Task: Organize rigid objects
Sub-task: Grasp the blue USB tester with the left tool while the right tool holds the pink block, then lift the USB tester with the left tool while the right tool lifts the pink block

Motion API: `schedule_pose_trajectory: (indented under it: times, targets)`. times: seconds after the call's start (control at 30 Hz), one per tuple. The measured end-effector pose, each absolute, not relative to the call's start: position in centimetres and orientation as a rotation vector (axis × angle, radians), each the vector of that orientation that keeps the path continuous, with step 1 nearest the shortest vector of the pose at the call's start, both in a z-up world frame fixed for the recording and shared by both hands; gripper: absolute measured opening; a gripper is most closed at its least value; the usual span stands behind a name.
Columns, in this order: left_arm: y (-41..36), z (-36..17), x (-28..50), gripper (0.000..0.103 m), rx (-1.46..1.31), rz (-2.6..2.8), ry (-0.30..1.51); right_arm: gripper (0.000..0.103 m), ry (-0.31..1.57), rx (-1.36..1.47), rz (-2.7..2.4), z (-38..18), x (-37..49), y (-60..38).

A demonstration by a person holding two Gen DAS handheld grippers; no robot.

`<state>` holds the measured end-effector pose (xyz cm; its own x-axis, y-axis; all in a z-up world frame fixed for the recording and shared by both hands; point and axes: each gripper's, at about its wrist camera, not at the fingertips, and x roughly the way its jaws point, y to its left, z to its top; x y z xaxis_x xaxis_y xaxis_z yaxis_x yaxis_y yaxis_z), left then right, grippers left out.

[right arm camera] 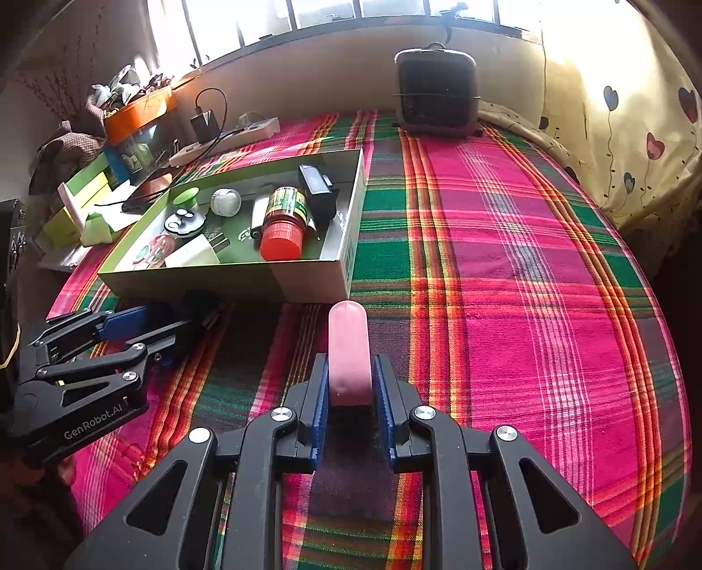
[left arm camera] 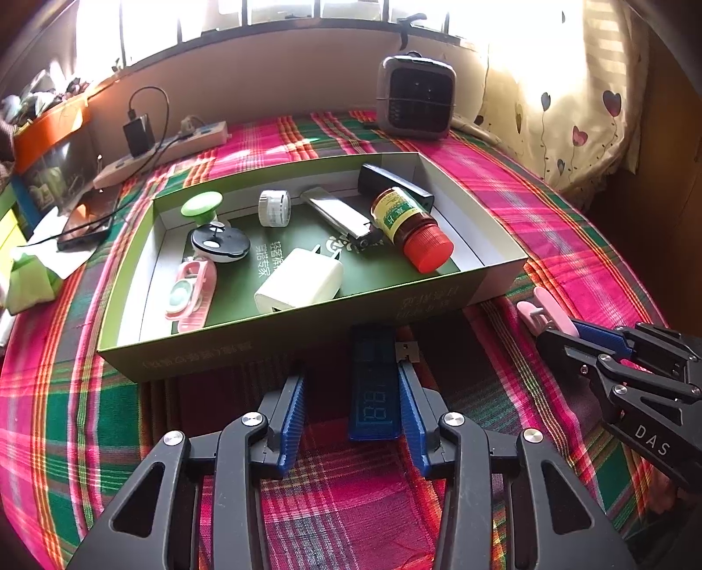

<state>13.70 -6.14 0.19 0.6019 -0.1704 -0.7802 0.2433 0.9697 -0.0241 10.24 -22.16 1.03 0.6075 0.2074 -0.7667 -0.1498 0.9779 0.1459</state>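
the left gripper (left arm camera: 351, 397) is released, a blue usb meter (left arm camera: 374, 386) lying between its jaws, against the right one. the right gripper (right arm camera: 351, 386) grasps a pink clip (right arm camera: 349, 350). the green box (left arm camera: 281, 346) sits just ahead.

Bright daylight pours through the barred window (right arm camera: 333, 13) along the far wall, washing out the panes. Below it runs a plain beige wall (left arm camera: 272, 83). The worktop wears a pink, green and red plaid cloth (right arm camera: 526, 280). On the right hangs a cream curtain printed with heart balloons (left arm camera: 570, 118). A small dark grilled heater (left arm camera: 416, 97) stands at the back.
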Motion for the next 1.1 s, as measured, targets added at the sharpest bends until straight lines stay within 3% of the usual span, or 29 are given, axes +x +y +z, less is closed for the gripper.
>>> schedule_pose_trajectory:
  times: [0.3, 1.1]
  targets:
    - [-5.4, 0.2, 13.4, 0.021, 0.074, -0.233, 0.893, 0.019, 0.880, 0.064, 0.219, 1.2, 9.9, -22.1]
    - [-2.9, 0.1, 10.4, 0.021, 0.016, -0.197, 0.891, 0.019, 0.879, 0.045, 0.270, 1.2, 7.7, -19.9]
